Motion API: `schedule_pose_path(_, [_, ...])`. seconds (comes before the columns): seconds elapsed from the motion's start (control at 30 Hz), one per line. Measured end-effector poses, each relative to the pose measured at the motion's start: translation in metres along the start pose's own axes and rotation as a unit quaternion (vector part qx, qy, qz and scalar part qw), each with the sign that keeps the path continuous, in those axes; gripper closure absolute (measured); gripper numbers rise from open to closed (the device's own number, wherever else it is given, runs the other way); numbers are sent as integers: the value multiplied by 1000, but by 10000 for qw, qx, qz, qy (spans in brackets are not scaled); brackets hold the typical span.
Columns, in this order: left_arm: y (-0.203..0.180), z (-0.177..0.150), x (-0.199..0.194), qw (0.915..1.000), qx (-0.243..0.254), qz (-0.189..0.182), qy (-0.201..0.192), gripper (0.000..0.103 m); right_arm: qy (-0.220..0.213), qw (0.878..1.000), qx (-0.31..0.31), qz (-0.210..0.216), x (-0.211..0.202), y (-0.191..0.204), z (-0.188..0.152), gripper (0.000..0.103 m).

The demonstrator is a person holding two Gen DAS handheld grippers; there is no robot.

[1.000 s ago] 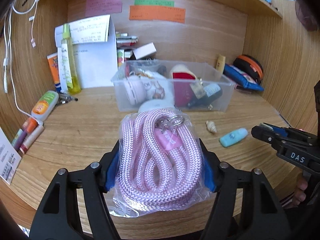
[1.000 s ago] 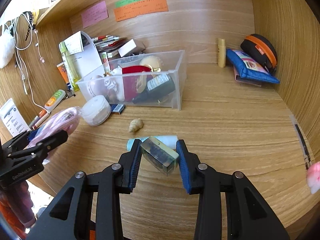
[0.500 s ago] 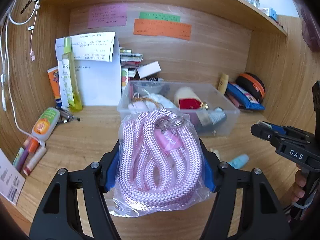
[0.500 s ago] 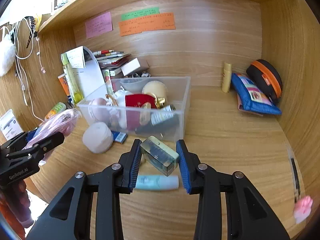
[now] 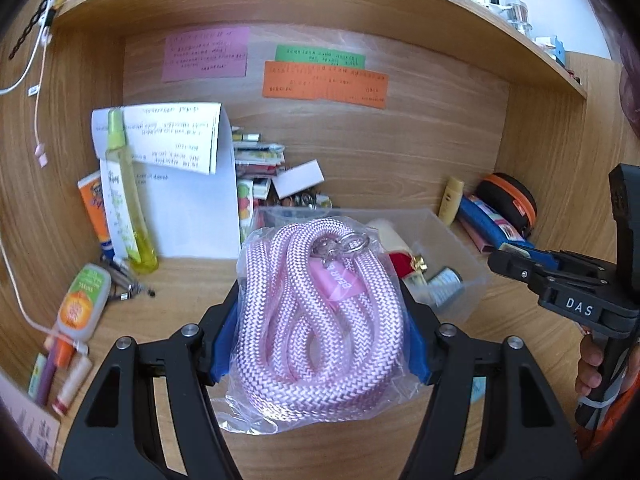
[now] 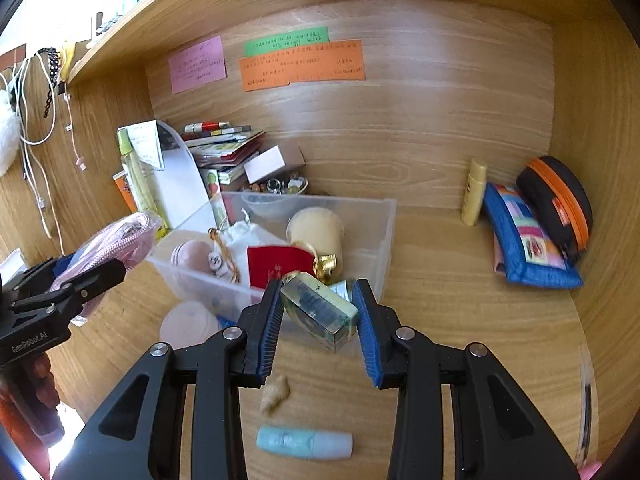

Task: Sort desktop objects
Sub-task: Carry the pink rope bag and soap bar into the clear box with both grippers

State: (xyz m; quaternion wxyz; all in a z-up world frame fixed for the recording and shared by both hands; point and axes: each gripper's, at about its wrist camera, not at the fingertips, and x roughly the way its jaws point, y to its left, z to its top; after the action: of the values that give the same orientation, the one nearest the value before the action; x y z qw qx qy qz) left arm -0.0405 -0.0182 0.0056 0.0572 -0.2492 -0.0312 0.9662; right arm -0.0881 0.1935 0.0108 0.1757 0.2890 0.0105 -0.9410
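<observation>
My left gripper (image 5: 320,320) is shut on a bagged pink rope (image 5: 320,312) with a metal clasp, held above the desk in front of the clear plastic bin (image 5: 452,240). My right gripper (image 6: 318,320) is shut on a small clear-green rectangular block (image 6: 320,312), held just above the bin's near wall (image 6: 372,256). The bin holds a red pouch (image 6: 276,268), a beige round jar (image 6: 316,228), a white bag and other small items. The left gripper with the rope also shows in the right wrist view (image 6: 100,256); the right gripper shows in the left wrist view (image 5: 516,264).
On the desk lie a light blue tube (image 6: 304,442), a small shell (image 6: 276,396) and a round white jar (image 6: 188,324). A yellow-green spray bottle (image 5: 124,196), papers and books stand at the back left. A blue pouch (image 6: 524,240) and black-orange case (image 6: 560,204) sit at the right.
Both grippers have risen and moved forward towards the bin, each keeping its load. The blue tube and shell now lie below and behind the right gripper's fingers.
</observation>
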Motion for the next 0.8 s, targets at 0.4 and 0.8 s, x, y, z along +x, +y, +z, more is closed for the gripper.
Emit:
schedule_pose_path(0.4, [-6,37,48,9993,76,-364,103,36,225,9997,-110,41,45,-2,28,71])
schedule_pose_path(0.8, [-21,45,123,9971,284,-449,555,36,675,9973,-257,-164,95,-6,25,71])
